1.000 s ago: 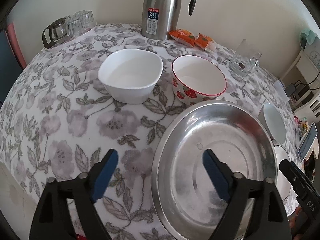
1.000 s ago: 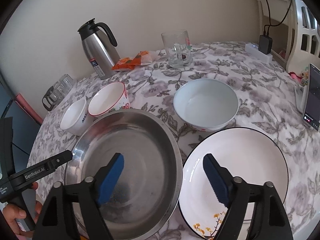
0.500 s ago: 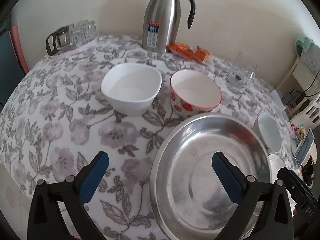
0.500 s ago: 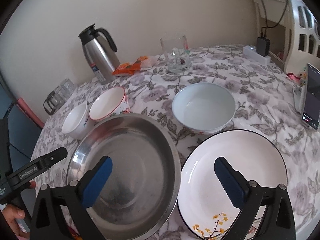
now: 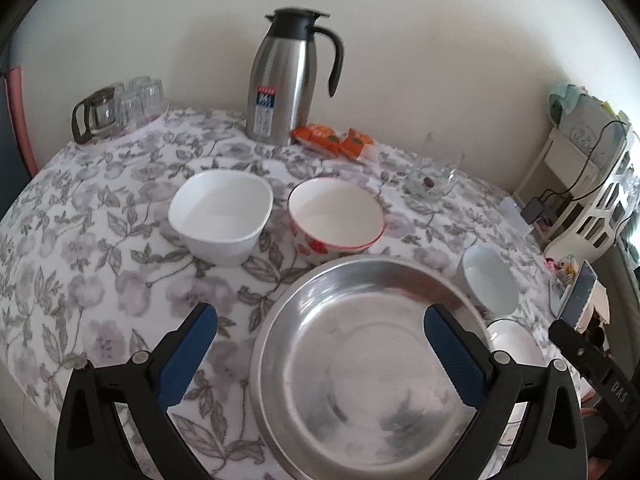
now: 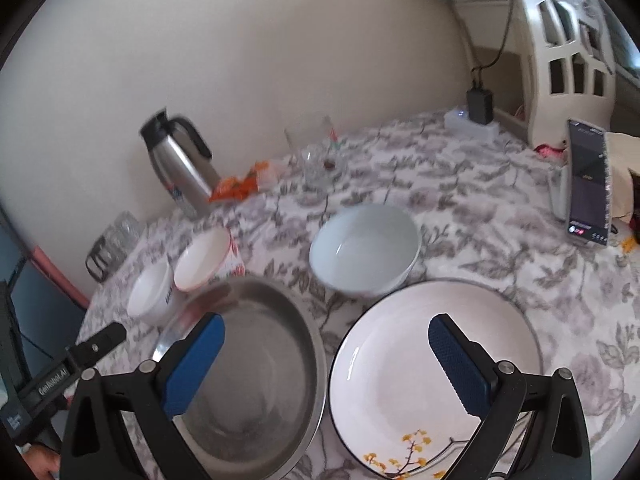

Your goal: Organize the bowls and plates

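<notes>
- Left gripper (image 5: pixel 320 344): fingers spread wide, nothing between them; it hangs over the near edge of the table (image 5: pixel 100 240), one finger above the cloth, the other above the steel basin (image 5: pixel 360 368).
- Right gripper (image 6: pixel 326 356): fingers spread wide, empty; one finger over the steel basin, the other over the white plate (image 6: pixel 432 376).
- Steel basin and white plate (black rim, yellow flower sprig) sit side by side at the near edge, rims close.
- Pale blue bowl (image 6: pixel 364 248): just behind the plate, toward mid-table.
- Red-rimmed bowl (image 5: pixel 336 218) and square white bowl (image 5: pixel 222 216): side by side behind the basin; the red-rimmed one is near the basin's far rim.
- Far edge, by the wall: steel thermos jug (image 5: pixel 286 80), orange snack packets (image 5: pixel 332 142), glass mug (image 5: pixel 434 176).
</notes>
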Available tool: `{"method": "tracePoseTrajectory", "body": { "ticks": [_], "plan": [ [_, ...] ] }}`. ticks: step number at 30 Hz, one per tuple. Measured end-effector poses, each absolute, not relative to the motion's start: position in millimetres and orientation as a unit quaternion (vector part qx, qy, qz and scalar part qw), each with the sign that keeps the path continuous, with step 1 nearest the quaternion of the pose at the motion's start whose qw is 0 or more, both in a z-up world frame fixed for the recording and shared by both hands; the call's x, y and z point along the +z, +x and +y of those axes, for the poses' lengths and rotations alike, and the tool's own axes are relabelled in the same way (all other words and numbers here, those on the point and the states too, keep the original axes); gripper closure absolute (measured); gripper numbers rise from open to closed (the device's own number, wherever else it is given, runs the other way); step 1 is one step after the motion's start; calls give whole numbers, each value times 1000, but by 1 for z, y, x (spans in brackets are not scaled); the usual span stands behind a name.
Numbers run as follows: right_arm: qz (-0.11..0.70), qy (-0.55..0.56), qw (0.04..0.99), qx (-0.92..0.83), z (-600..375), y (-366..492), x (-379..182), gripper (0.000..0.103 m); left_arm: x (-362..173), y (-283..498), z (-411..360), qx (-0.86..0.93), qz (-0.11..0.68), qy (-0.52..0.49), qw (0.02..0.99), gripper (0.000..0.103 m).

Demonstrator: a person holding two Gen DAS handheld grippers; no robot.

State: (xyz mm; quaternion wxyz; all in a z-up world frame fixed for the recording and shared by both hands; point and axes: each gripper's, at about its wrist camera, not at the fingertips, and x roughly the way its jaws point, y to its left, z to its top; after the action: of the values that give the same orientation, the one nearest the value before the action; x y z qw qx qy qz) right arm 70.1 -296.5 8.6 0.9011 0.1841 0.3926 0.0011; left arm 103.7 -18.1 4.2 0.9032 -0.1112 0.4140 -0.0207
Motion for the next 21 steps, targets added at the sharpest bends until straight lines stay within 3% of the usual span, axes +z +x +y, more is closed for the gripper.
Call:
{"method": "tracePoseTrajectory", "body": {
  "ticks": [8, 21],
  "plan": [
    [373, 210, 903, -30, -351, 51, 25, 0, 35, 96, -54, -66, 391, -96, 913, 0],
    [370, 215, 896, -116, -468, 2, 33, 0, 48, 86, -161, -182, 445, -74, 874, 0]
  ]
}}
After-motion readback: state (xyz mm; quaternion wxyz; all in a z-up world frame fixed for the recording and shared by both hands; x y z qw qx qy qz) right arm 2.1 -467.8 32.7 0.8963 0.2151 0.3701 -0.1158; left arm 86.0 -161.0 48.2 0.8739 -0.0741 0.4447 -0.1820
